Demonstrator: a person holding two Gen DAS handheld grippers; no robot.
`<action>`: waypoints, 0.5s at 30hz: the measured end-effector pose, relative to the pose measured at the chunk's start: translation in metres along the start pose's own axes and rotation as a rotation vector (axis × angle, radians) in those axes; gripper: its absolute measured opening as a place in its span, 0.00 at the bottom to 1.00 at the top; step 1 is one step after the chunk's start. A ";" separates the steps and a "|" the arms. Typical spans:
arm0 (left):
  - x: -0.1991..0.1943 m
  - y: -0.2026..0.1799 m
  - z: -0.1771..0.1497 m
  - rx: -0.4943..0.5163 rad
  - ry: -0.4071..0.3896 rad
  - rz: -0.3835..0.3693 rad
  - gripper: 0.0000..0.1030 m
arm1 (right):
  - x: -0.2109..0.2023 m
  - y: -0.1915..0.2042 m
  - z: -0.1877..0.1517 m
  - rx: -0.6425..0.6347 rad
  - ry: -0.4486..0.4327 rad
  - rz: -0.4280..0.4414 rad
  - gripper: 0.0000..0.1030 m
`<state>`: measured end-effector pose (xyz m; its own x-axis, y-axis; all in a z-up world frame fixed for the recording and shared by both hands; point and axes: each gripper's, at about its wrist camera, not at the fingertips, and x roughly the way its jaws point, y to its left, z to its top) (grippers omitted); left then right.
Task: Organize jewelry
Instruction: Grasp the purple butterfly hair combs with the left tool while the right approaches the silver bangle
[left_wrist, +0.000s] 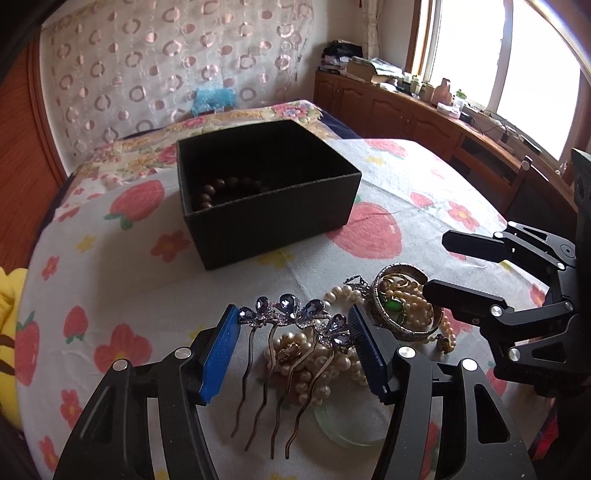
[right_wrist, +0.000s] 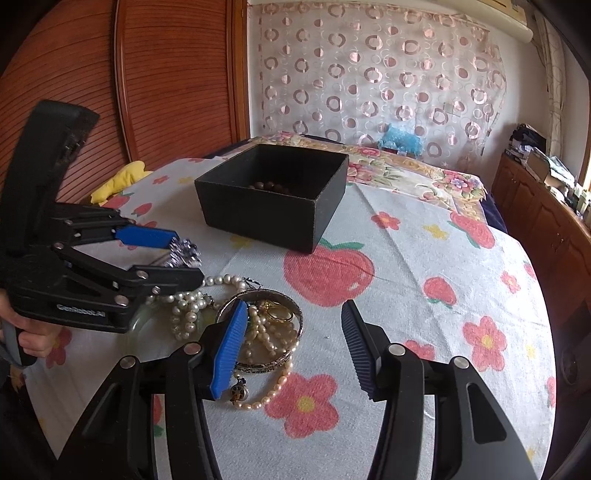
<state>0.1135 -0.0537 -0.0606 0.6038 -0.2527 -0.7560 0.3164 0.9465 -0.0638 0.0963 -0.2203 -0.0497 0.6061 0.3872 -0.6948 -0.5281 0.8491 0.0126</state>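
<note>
straddling the jeweled hair comb (left_wrist: 291, 314), the left gripper (left_wrist: 293, 332) is held with its blue pads spread to either side of the flowered crown, and no clamping on the comb can be made out; whether the pads already touch its ends cannot be told. in the right wrist view the same gripper (right_wrist: 173, 254) is seen with the sparkling crown between its fingers, jaws parted. the comb is laid on top of a heap of pearl strands (left_wrist: 317, 354) on the strawberry-print cloth (left_wrist: 110, 295), with a pale green disc (left_wrist: 347, 424) partly under the heap. just beside it, a metal bangle (right_wrist: 258, 332) is seen with a gold ring (right_wrist: 279, 314) and more pearls lying inside its hoop. the right gripper (right_wrist: 291, 347) is released too, its left pad over the bangle's near edge and its right pad over bare cloth.

the black box (left_wrist: 273, 218) is set farther back, well apart from the heap, with a brown bead bracelet (left_wrist: 221, 188) already inside, so the sorting is judged to be partly done. the step in hand is judged to be the pickup of the comb. next, a closing of the left jaws on the crown is called for, then a clean lift, since the wavy prongs are lying across the pearls and a strand could be dragged along.
</note>
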 end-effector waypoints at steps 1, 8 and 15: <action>-0.003 0.000 -0.001 -0.002 -0.009 0.002 0.56 | 0.000 0.001 0.000 -0.009 0.002 0.005 0.54; -0.022 0.001 -0.005 -0.020 -0.069 0.012 0.56 | 0.004 0.012 0.001 -0.021 0.025 0.046 0.73; -0.040 0.005 -0.009 -0.046 -0.117 0.006 0.56 | 0.018 0.012 0.007 -0.018 0.080 0.063 0.73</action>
<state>0.0839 -0.0367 -0.0367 0.6877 -0.2659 -0.6756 0.2799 0.9557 -0.0912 0.1051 -0.2006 -0.0576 0.5223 0.4086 -0.7485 -0.5743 0.8174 0.0455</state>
